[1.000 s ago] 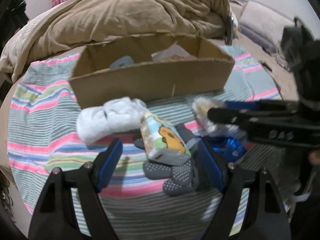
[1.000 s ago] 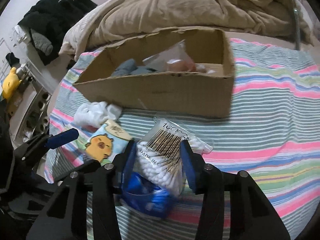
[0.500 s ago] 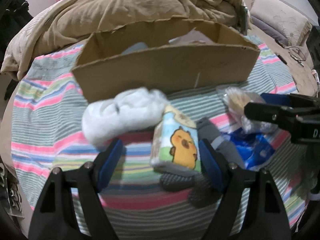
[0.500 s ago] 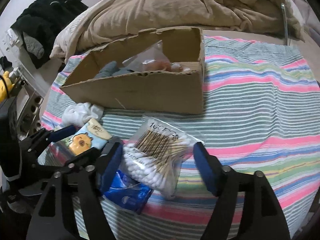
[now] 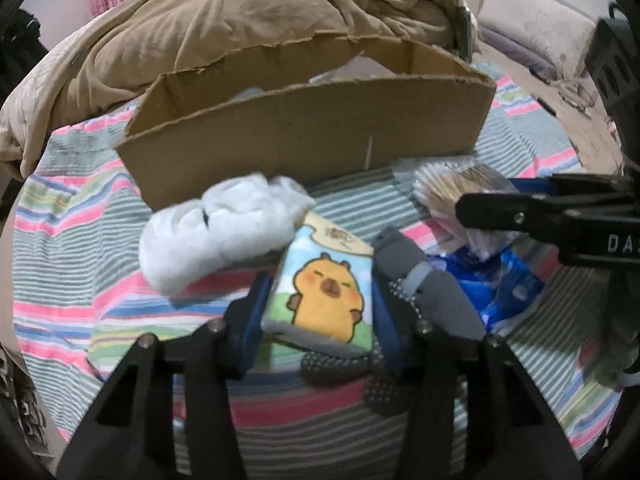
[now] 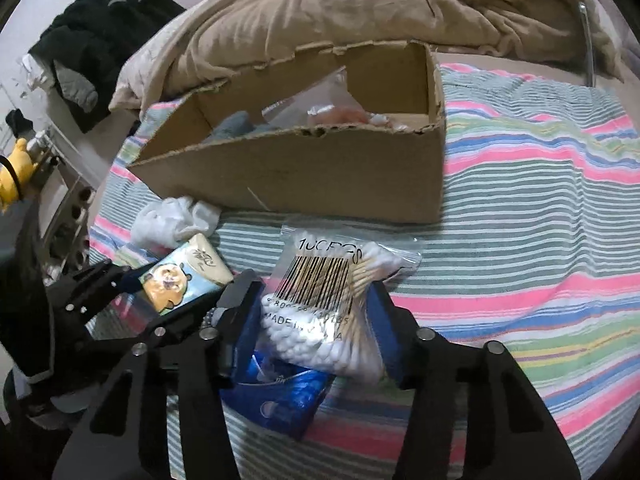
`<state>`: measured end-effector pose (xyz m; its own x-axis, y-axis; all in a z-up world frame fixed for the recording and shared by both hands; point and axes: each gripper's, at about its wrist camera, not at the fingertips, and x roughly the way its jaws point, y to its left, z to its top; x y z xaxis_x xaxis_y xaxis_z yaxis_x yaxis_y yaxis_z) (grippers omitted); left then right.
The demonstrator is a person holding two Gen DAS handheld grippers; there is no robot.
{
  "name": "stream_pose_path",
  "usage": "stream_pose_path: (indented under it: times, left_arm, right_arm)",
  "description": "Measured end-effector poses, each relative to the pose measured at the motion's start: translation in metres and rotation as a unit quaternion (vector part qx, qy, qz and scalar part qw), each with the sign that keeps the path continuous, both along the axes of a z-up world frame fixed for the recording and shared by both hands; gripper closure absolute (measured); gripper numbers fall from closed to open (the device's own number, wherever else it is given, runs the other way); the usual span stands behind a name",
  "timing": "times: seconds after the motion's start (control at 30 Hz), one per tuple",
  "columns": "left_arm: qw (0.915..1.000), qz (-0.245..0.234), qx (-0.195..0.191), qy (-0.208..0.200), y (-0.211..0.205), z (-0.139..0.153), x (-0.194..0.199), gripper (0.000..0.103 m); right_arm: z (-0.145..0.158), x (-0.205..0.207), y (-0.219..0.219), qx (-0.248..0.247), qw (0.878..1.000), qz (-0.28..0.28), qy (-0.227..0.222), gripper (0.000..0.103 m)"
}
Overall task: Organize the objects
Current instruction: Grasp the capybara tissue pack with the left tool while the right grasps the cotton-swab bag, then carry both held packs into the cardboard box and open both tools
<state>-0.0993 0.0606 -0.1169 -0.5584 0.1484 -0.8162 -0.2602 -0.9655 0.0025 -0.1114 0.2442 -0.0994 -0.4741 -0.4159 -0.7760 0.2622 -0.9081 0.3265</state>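
Note:
My left gripper (image 5: 318, 312) is shut on a tissue pack (image 5: 326, 292) with a yellow cartoon animal; it also shows in the right wrist view (image 6: 182, 280). My right gripper (image 6: 318, 320) is shut on a clear bag of cotton swabs (image 6: 332, 300), seen from the side in the left wrist view (image 5: 452, 188). A cardboard box (image 5: 304, 136) (image 6: 304, 168) stands just behind, holding a plastic bag and grey cloth. White socks (image 5: 224, 224) (image 6: 172, 220), grey dotted gloves (image 5: 424, 292) and a blue packet (image 5: 500, 280) (image 6: 280, 396) lie on the striped bedspread (image 6: 540, 240).
A rumpled tan duvet (image 5: 260, 24) is heaped behind the box. Dark clothes (image 6: 100, 44) and a shelf with a yellow toy (image 6: 12, 168) stand off the bed's left side. Striped bedspread stretches to the right of the box.
Both grippers were open half a second ago and have shut: the left on the tissue pack, the right on the cotton swab bag. The left gripper also moved in closer.

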Motion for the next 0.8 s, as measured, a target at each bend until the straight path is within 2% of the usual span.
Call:
stream_pose_path:
  times: [0.2, 0.47, 0.8]
  left_arm:
    - [0.999, 0.007, 0.043, 0.009, -0.012, 0.02, 0.007, 0.056]
    - [0.9929, 0.024, 0.101, 0.059, -0.033, 0.073, 0.021, 0.056]
    - [0.988, 0.044, 0.116, 0.093, -0.055, 0.101, 0.004, 0.056]
  right_arm:
    - [0.021, 0.009, 0.004, -0.003, 1.0, -0.001, 0.027, 0.052]
    - [0.06, 0.02, 0.016, -0.004, 0.997, -0.013, 0.074, 0.052]
    - [0.089, 0.01, 0.022, 0.004, 0.994, -0.016, 0.111, 0.052]
